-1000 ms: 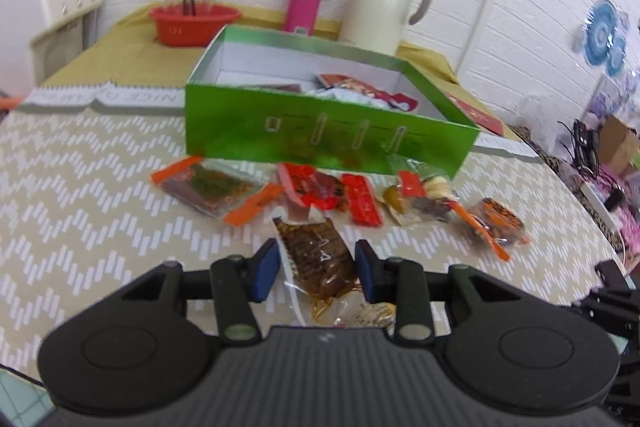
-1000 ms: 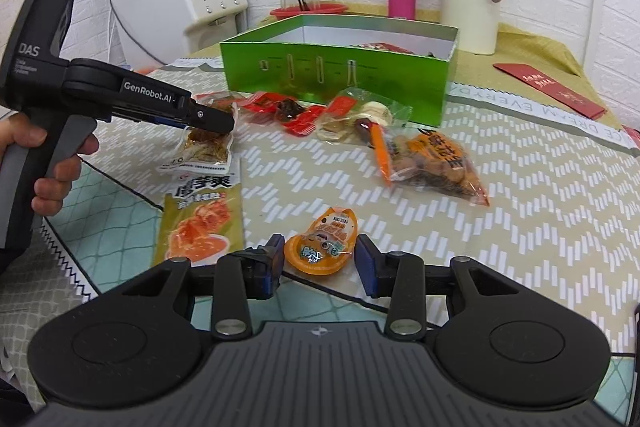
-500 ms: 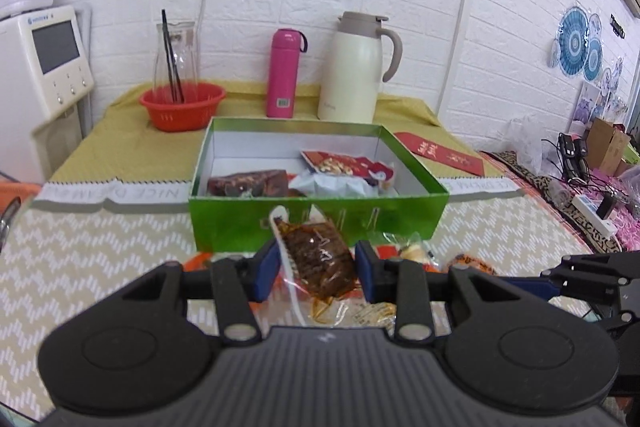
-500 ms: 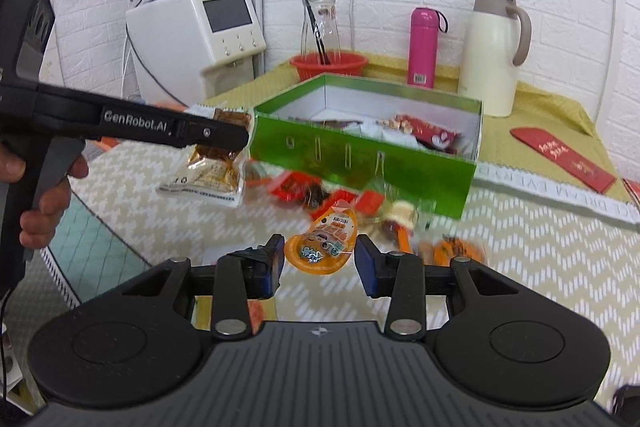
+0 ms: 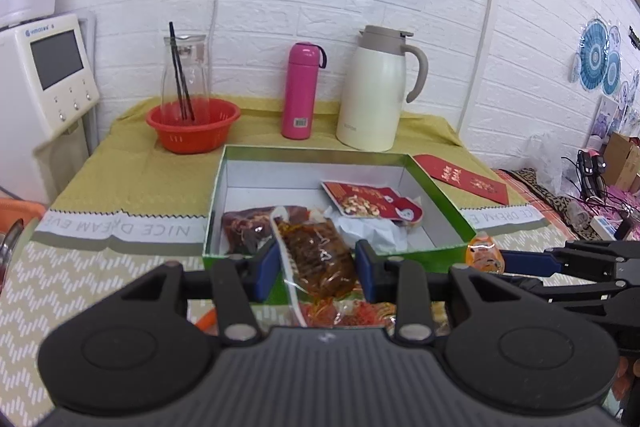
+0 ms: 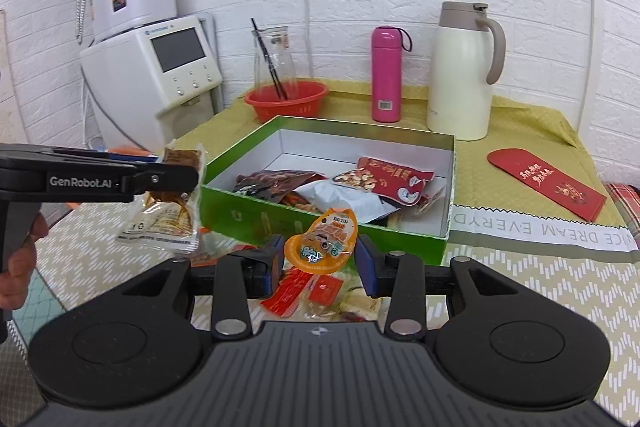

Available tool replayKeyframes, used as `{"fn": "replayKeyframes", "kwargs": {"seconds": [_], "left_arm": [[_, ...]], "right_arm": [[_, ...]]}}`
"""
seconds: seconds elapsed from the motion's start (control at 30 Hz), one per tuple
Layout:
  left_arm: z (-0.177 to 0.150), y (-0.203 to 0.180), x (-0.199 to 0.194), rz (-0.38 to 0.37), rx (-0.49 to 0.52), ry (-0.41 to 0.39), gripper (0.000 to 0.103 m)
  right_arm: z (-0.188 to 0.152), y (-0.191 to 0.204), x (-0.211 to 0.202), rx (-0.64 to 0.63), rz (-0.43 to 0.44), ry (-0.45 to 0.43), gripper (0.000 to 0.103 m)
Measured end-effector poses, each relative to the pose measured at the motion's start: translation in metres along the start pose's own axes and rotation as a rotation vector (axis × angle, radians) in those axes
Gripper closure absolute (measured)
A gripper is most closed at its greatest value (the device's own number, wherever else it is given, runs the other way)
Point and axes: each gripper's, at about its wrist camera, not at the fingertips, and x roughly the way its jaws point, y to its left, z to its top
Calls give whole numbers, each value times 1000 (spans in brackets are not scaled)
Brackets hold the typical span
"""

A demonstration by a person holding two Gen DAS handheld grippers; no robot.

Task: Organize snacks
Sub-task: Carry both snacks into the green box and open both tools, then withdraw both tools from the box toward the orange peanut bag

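My left gripper [image 5: 316, 263] is clamped on one clear packet of brown snack [image 5: 316, 255], held in the air at the near wall of the one green box [image 6: 328, 215]. Inside the box lie at least four packets: a dark one, a white one, a small clear one and a red nut packet [image 6: 384, 179]. My right gripper [image 6: 320, 259], jaws partly apart, pinches one orange jelly cup [image 6: 324, 241] before the box. A few loose packets lie on the surface [image 6: 520, 287] beneath. Behind stand one red basket [image 6: 286, 101], one pink bottle [image 6: 386, 75], one cream jug [image 6: 460, 75].
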Motion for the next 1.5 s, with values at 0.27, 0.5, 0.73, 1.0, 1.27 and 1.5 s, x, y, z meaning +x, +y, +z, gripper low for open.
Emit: {"fn": "replayKeyframes", "kwargs": {"seconds": [0.27, 0.5, 0.73, 1.0, 1.27, 1.5], "left_arm": [[28, 11, 34, 9, -51, -16, 70], [47, 17, 73, 15, -73, -9, 70], [44, 17, 97, 38, -54, 16, 71], [42, 15, 88, 70, -42, -61, 35], [39, 16, 73, 105, -64, -56, 32], [36, 5, 44, 127, -13, -82, 32]], "right_arm": [[12, -26, 35, 87, -35, 8, 35], [17, -42, 68, 115, -39, 42, 35], [16, -44, 84, 100, -29, 31, 34], [14, -33, 74, -13, -41, -46, 0], [15, -23, 60, -43, -51, -47, 0], [19, -13, 25, -63, -53, -68, 0]]}}
